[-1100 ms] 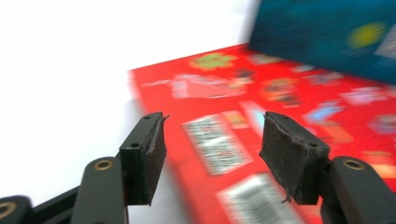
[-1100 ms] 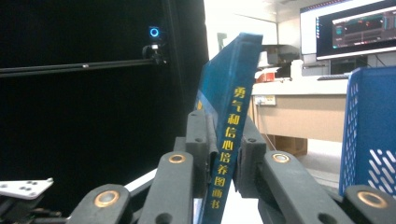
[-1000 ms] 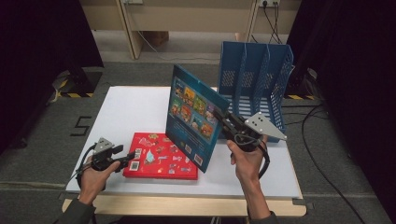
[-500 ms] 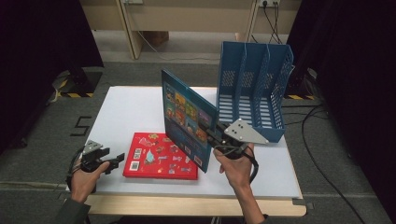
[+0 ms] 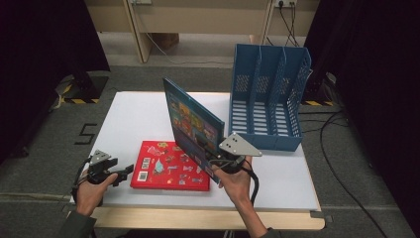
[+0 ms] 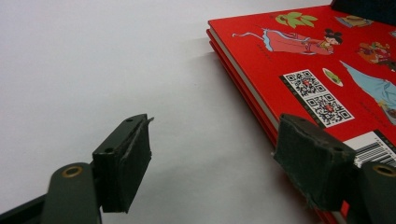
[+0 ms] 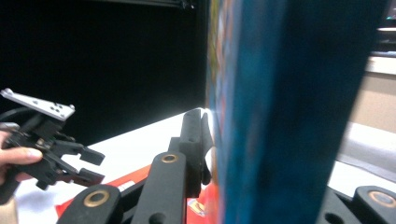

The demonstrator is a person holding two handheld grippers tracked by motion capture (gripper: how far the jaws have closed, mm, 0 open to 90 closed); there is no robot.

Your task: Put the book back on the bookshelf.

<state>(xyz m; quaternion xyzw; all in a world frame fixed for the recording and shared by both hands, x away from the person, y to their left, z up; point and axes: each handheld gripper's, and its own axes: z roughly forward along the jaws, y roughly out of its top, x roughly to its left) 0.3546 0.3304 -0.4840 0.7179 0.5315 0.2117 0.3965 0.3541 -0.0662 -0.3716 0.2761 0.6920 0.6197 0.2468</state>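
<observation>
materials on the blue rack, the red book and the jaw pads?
Blue rack: looks like moulded plastic, matte, with slotted walls and dividers. Red book: glossy printed hard cover over a pale paper block at its edge, probably laminated board. Left gripper pads: dark, dull, ragged at the edges, likely rubber or foam.

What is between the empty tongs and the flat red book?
Nothing. In the left gripper view, bare white table lies between the open left tongs and the flat red picture book; one jaw overlaps its edge.
</observation>
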